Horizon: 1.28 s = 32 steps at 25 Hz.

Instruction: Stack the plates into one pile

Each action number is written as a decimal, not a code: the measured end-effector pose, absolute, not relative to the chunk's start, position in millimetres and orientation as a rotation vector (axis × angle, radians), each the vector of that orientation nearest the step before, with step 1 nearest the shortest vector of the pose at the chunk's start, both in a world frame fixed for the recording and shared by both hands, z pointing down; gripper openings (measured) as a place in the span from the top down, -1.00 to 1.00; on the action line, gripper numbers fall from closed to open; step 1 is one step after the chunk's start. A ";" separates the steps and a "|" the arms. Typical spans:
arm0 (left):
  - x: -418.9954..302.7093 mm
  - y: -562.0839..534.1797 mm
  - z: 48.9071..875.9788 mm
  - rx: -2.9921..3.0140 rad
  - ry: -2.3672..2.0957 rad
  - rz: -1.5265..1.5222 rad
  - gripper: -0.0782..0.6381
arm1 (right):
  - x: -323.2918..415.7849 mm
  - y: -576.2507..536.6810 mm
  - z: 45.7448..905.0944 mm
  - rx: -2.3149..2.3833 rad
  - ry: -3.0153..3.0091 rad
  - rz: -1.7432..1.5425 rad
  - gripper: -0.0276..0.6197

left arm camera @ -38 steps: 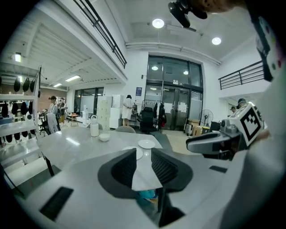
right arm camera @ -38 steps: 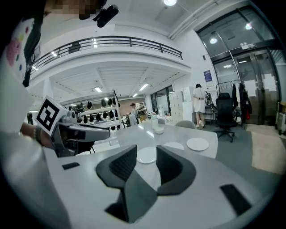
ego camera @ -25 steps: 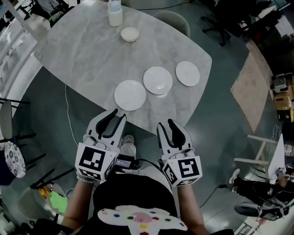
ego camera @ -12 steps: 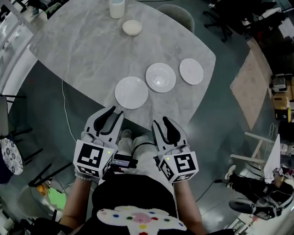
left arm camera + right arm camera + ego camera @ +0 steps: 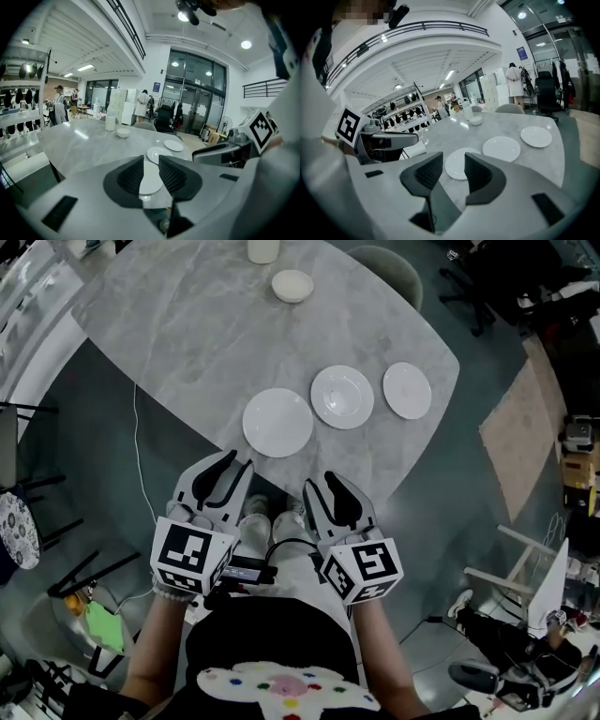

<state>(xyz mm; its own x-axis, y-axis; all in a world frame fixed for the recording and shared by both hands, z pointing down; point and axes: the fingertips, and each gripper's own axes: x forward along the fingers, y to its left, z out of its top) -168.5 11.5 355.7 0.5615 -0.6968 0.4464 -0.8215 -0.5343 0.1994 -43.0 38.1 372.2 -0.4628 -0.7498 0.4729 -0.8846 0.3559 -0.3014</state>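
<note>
Three white plates lie side by side near the front edge of the grey marble table point(image 5: 187, 324): a near plate point(image 5: 277, 423), a middle plate point(image 5: 342, 397) and a smaller plate point(image 5: 407, 390). My left gripper point(image 5: 228, 465) hangs in front of the table edge, short of the near plate, open and empty. My right gripper point(image 5: 328, 486) hovers beside it, also open and empty. In the left gripper view the near plate point(image 5: 151, 178) shows through the gap of the left gripper point(image 5: 151, 161). In the right gripper view the near plate point(image 5: 457, 164) lies beyond the right gripper point(image 5: 453, 161).
A small white bowl point(image 5: 292, 285) and a white bottle point(image 5: 263, 248) stand at the table's far side. A chair back point(image 5: 384, 266) sits behind the table. A stool point(image 5: 19, 526) stands at the left, and cables run over the floor. People stand far off in the left gripper view.
Both grippers have sunk slightly, and the right one has drifted left toward the other. The head view has shifted, so the table sits further right. The plates have not moved.
</note>
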 end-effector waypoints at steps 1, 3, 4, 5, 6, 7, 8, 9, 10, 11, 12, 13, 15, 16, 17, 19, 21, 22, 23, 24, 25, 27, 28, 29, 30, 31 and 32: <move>-169.7 11.9 357.9 2.405 -1.240 0.447 0.49 | -44.7 37.3 375.6 1.447 -2.369 0.776 0.52; -171.0 12.6 361.2 2.391 -1.253 0.450 0.49 | -47.6 35.7 382.5 1.420 -2.372 0.799 0.52; -171.5 13.0 362.8 2.384 -1.259 0.451 0.49 | -49.2 34.9 386.2 1.405 -2.373 0.813 0.50; -172.2 13.4 364.6 2.376 -1.263 0.451 0.49 | -51.0 34.1 390.2 1.392 -2.373 0.824 0.48; -173.2 14.0 366.6 2.370 -1.266 0.452 0.49 | -53.0 33.3 394.2 1.380 -2.372 0.835 0.47; -174.7 14.9 368.8 2.364 -1.268 0.453 0.49 | -55.4 32.7 398.4 1.370 -2.371 0.847 0.47; -176.6 15.9 371.1 2.359 -1.269 0.454 0.49 | -58.1 32.1 402.7 1.362 -2.369 0.863 0.47; -178.5 16.6 373.5 2.355 -1.270 0.456 0.49 | -60.6 31.5 407.1 1.356 -2.366 0.883 0.47; -180.0 16.6 375.7 2.351 -1.271 0.456 0.49 | -62.6 30.6 411.6 1.350 -2.362 0.906 0.47; -181.0 16.0 377.5 2.347 -1.273 0.456 0.49 | -63.9 29.6 415.9 1.346 -2.356 0.931 0.47; -181.8 15.0 378.8 2.343 -1.278 0.454 0.49 | -64.7 28.6 420.1 1.342 -2.350 0.957 0.47; -182.5 14.1 379.6 2.338 -1.283 0.453 0.49 | -65.0 28.0 424.3 1.339 -2.342 0.984 0.47; -183.9 13.5 381.0 2.327 -1.293 0.452 0.49 | -64.8 27.7 433.3 1.334 -2.321 1.042 0.47; -184.6 13.0 381.5 2.323 -1.297 0.453 0.49 | -64.5 27.5 438.3 1.333 -2.308 1.069 0.46; -185.4 12.3 382.3 2.319 -1.301 0.454 0.49 | -64.6 27.0 443.5 1.331 -2.294 1.092 0.45; -188.0 12.4 386.9 2.304 -1.301 0.465 0.49 | -65.6 25.4 454.1 1.327 -2.270 1.137 0.43; -190.3 13.7 392.4 2.289 -1.300 0.479 0.49 | -67.1 23.5 463.3 1.326 -2.253 1.194 0.41; -191.2 13.3 393.7 2.288 -1.303 0.483 0.50 | -67.9 22.3 467.1 1.327 -2.245 1.220 0.41; -192.0 11.9 393.8 2.291 -1.310 0.485 0.50 | -68.6 20.9 470.5 1.328 -2.239 1.237 0.41; -192.8 9.6 393.2 2.296 -1.319 0.484 0.50 | -69.3 19.3 473.8 1.328 -2.232 1.249 0.41; -193.4 7.7 393.1 2.300 -1.327 0.484 0.50 | -69.7 17.7 477.1 1.328 -2.225 1.260 0.41; -194.2 6.0 394.9 2.296 -1.333 0.487 0.50 | -69.9 14.3 483.7 1.330 -2.208 1.293 0.41; -194.5 5.4 396.1 2.293 -1.334 0.488 0.50 | -69.6 12.6 487.1 1.334 -2.198 1.316 0.41; -194.8 4.8 397.0 2.289 -1.336 0.488 0.51 | -69.0 11.1 490.6 1.342 -2.185 1.344 0.41; -195.1 4.2 397.7 2.285 -1.339 0.487 0.51 | -68.1 9.9 494.0 1.353 -2.172 1.379 0.41; -195.4 3.6 398.4 2.281 -1.342 0.486 0.51 | -67.0 8.8 497.1 1.366 -2.158 1.424 0.41; -195.8 3.0 399.1 2.276 -1.344 0.486 0.51 | -66.1 7.6 500.1 1.381 -2.144 1.482 0.41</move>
<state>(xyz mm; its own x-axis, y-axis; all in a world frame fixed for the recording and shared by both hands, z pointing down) -195.8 3.0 399.1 0.4629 -0.7250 0.5100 -0.8836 -0.4237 0.1996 -66.1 7.6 500.1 -0.5469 -0.5785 0.6052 -0.7706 0.0653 -0.6339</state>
